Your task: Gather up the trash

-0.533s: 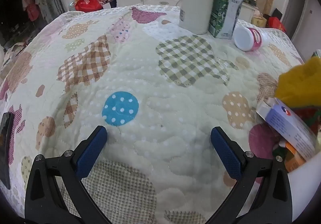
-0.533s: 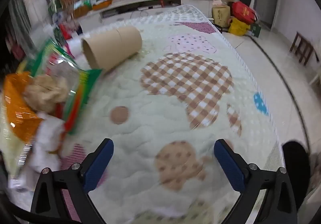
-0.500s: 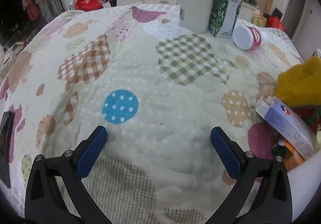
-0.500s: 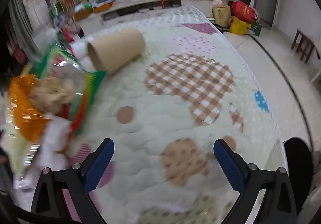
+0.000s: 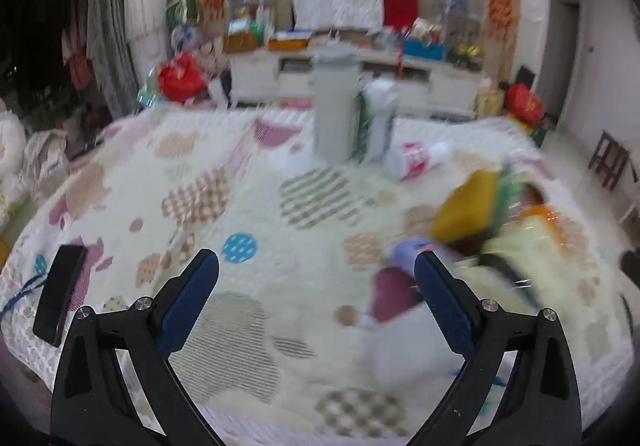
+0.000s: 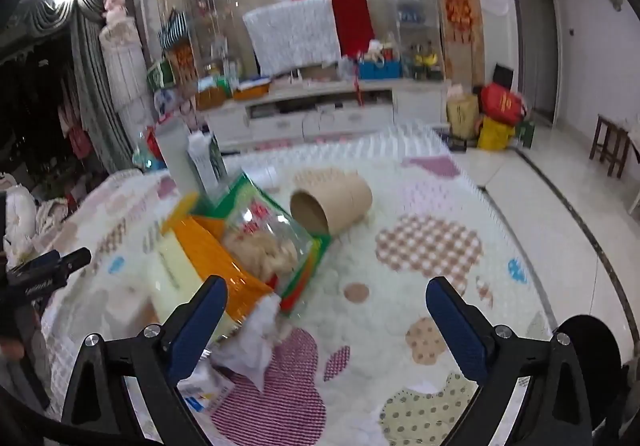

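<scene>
A heap of trash lies on the quilted table: an orange wrapper (image 6: 216, 258), a green-edged clear snack bag (image 6: 264, 242) and crumpled white paper (image 6: 260, 342). The heap also shows, blurred, at the right of the left wrist view (image 5: 472, 214). A brown cardboard tube (image 6: 336, 204) lies on its side behind it. My left gripper (image 5: 316, 298) is open and empty above the quilt, left of the heap. My right gripper (image 6: 326, 320) is open and empty, its left finger (image 6: 200, 322) over the heap's near edge.
A tall white canister (image 5: 334, 114), a green-and-white carton (image 5: 376, 122) and a tipped white and pink bottle (image 5: 414, 158) stand at the table's far side. A black phone (image 5: 60, 298) lies at the left edge. The floor and a wooden stool (image 6: 612, 150) are beyond the right edge.
Both grippers have lifted and pulled back, so each view takes in much more of the table and room. Both stay open and empty. The left view is now motion-blurred.
</scene>
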`<move>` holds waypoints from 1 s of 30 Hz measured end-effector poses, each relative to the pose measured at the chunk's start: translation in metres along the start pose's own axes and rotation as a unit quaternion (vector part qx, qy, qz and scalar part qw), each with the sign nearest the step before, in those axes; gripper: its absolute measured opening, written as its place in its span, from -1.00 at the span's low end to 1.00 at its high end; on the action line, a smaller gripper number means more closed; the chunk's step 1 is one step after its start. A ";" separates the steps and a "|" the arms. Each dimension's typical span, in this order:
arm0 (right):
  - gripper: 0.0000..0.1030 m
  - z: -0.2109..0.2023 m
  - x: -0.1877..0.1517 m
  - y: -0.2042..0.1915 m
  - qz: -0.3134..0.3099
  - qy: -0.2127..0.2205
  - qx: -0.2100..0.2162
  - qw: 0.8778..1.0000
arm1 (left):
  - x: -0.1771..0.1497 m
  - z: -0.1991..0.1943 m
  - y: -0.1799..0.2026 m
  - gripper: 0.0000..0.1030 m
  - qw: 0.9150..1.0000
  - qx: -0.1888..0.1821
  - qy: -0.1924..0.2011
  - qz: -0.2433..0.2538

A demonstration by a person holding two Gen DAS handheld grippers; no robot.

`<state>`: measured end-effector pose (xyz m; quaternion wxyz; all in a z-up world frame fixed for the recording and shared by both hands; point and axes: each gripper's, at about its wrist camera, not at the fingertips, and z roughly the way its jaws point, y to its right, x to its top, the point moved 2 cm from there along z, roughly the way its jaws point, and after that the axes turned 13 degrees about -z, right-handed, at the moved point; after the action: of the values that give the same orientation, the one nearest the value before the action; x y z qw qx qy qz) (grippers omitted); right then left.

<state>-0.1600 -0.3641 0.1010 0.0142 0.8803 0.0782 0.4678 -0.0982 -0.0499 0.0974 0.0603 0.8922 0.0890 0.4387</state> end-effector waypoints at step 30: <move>0.93 -0.071 0.030 -0.004 -0.021 0.083 -0.049 0.995 | -0.018 -0.069 0.063 0.91 0.993 -0.071 0.095 0.005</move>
<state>-0.2022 -0.3585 0.1653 0.0601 0.8351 0.0744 0.5417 -0.1572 -0.1129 0.1372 0.1128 0.8404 0.0582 0.5269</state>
